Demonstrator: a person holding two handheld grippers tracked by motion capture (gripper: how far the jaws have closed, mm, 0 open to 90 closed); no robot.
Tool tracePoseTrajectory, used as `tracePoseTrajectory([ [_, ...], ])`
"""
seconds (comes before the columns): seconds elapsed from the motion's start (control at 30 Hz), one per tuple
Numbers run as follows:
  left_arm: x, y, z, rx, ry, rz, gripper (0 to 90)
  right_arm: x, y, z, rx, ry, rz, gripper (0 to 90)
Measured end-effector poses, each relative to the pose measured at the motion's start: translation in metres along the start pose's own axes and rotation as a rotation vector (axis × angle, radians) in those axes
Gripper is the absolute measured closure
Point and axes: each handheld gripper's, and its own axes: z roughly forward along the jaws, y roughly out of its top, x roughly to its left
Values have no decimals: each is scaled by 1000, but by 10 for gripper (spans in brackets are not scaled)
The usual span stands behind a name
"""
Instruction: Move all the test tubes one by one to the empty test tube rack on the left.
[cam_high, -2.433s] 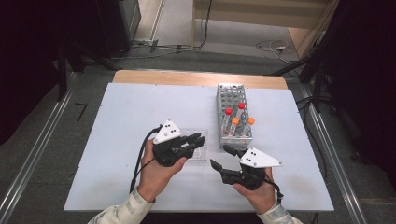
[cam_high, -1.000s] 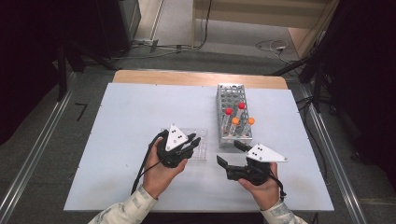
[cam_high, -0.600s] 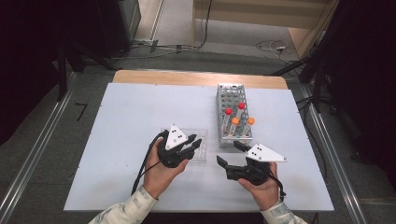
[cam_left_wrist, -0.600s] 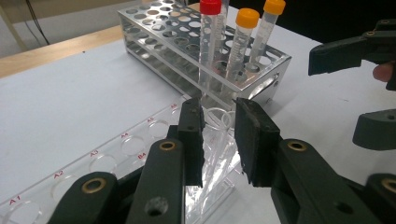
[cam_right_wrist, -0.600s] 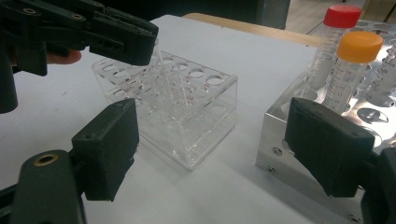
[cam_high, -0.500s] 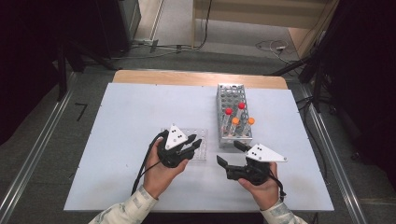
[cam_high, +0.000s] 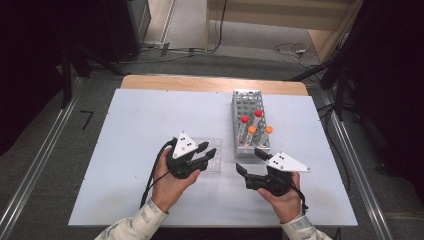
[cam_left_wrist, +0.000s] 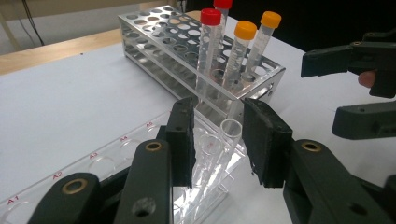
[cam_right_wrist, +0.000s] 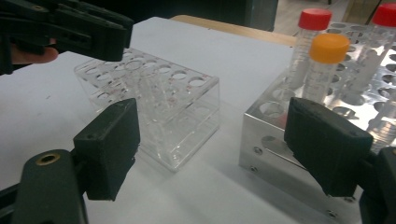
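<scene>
Our left gripper (cam_left_wrist: 217, 140), jaws just easing apart, loosely straddles a clear uncapped plastic tube (cam_left_wrist: 223, 144) standing in the transparent acrylic rack (cam_high: 209, 161), while our right gripper (cam_high: 246, 161) gapes wide near the perforated metal rack (cam_high: 248, 107).

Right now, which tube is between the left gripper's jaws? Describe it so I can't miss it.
On the white table, find the clear plastic rack beside the metal rack. The tube stands in its end row nearest the metal rack: clear, open-topped, uncapped, unlike the red- and orange-capped ones.

Clear uncapped test tube (cam_left_wrist: 227, 135) is standing slightly tilted in the clear plastic rack (cam_left_wrist: 93, 163), which is sitting just beside the metal rack (cam_left_wrist: 163, 42).
</scene>
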Motion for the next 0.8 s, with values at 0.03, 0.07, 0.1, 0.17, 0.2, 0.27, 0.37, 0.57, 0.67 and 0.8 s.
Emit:
tracePoseTrajectory([
  [0.03,1,0,0,1,-2,-1,628,-2,0,0,-1,-6,2,173],
  [0.07,1,0,0,0,-2,-5,612,-4,0,-1,-1,-16,2,173],
  [0.1,2,0,0,-3,0,-10,590,-6,1,-1,-1,-22,4,174],
  [0.17,3,1,0,-10,-6,-27,544,-10,1,-1,2,-48,5,182],
  [0.2,4,1,0,-13,-12,-38,523,-13,1,-1,2,-61,5,184],
  [0.27,6,1,0,-17,-9,-48,477,-20,1,-1,-2,-87,9,185],
  [0.37,8,1,0,-19,6,-53,418,-30,1,-1,-3,-124,28,190],
  [0.57,9,0,2,-9,10,-61,351,-47,1,5,2,-188,53,224],
  [0.67,9,0,3,-7,14,-57,345,-55,0,11,0,-217,71,261],
  [0.8,9,0,3,-11,19,-57,338,-64,0,18,-12,-246,73,332],
])
